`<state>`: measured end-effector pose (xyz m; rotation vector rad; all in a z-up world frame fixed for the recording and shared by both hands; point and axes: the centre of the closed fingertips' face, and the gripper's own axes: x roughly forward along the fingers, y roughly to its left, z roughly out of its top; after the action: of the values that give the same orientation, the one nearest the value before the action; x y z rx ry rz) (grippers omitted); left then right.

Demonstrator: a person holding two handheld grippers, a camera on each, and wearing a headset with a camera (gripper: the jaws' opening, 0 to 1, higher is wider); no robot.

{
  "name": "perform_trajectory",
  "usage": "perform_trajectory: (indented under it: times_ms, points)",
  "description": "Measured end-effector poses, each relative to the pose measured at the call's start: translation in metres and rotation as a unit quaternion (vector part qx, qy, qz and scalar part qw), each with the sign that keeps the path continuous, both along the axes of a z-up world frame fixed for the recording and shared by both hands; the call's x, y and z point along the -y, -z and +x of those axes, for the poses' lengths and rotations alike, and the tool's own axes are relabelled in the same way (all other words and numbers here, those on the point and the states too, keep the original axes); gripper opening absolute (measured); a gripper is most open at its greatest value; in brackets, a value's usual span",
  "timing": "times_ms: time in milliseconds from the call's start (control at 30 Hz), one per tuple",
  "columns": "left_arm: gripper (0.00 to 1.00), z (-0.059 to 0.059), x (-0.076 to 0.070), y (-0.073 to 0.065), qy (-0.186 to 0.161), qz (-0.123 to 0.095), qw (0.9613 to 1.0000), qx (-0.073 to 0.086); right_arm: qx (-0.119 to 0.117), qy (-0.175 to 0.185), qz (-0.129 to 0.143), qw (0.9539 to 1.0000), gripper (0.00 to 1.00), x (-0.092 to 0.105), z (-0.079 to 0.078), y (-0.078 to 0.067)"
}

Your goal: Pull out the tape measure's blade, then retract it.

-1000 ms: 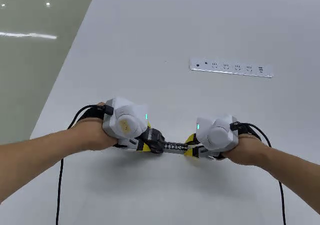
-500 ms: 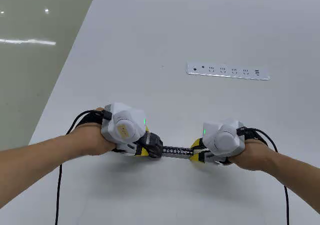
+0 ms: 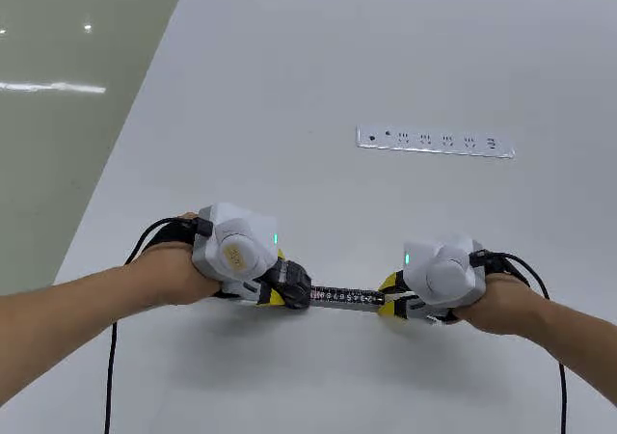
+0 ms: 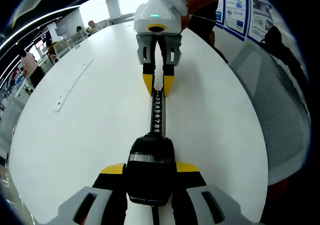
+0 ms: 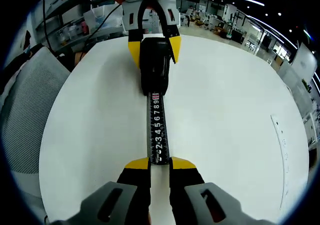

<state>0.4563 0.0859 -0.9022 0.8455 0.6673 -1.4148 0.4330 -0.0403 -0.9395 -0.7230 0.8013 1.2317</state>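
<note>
A black tape measure case (image 3: 292, 284) (image 4: 151, 167) (image 5: 155, 65) lies on the white table (image 3: 318, 77), with my left gripper (image 3: 278, 287) (image 4: 151, 171) shut on it. Its black blade with white numbers (image 3: 347, 296) (image 4: 157, 114) (image 5: 157, 130) runs out to the right, showing about nine marks. My right gripper (image 3: 391, 297) (image 5: 160, 163) is shut on the blade's tip. In the left gripper view the right gripper (image 4: 158, 85) pinches the far end of the blade. In the right gripper view the left gripper (image 5: 152, 47) clasps the case.
A white power strip (image 3: 434, 142) (image 4: 73, 85) lies further back on the table. Black cables (image 3: 120, 328) trail from both grippers toward the near edge. The table's left edge drops to a glossy floor (image 3: 67, 87). A mesh chair (image 4: 280, 115) stands beside the table.
The right gripper has moved to the right with the blade's tip, and more blade shows between the two grippers. The left gripper and case stayed about in place.
</note>
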Motion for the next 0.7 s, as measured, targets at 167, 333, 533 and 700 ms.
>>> perform_trajectory:
  times_ms: [167, 333, 533, 700]
  points:
    - [0.3, 0.0, 0.0, 0.0, 0.001, 0.001, 1.0, 0.0, 0.001, 0.003, -0.001, 1.0, 0.12, 0.008, -0.001, -0.001]
    - [0.3, 0.0, 0.0, 0.0, 0.002, 0.003, 1.0, 0.0, -0.002, 0.009, 0.002, 1.0, 0.12, 0.016, -0.003, -0.001]
    - [0.3, 0.0, 0.0, 0.0, 0.002, 0.003, 1.0, 0.0, -0.003, 0.011, -0.001, 0.9999, 0.12, 0.028, -0.005, -0.003]
    - [0.3, 0.0, 0.0, -0.001, 0.003, 0.004, 1.0, 0.0, -0.004, 0.012, -0.001, 0.9999, 0.12, 0.033, -0.006, -0.003]
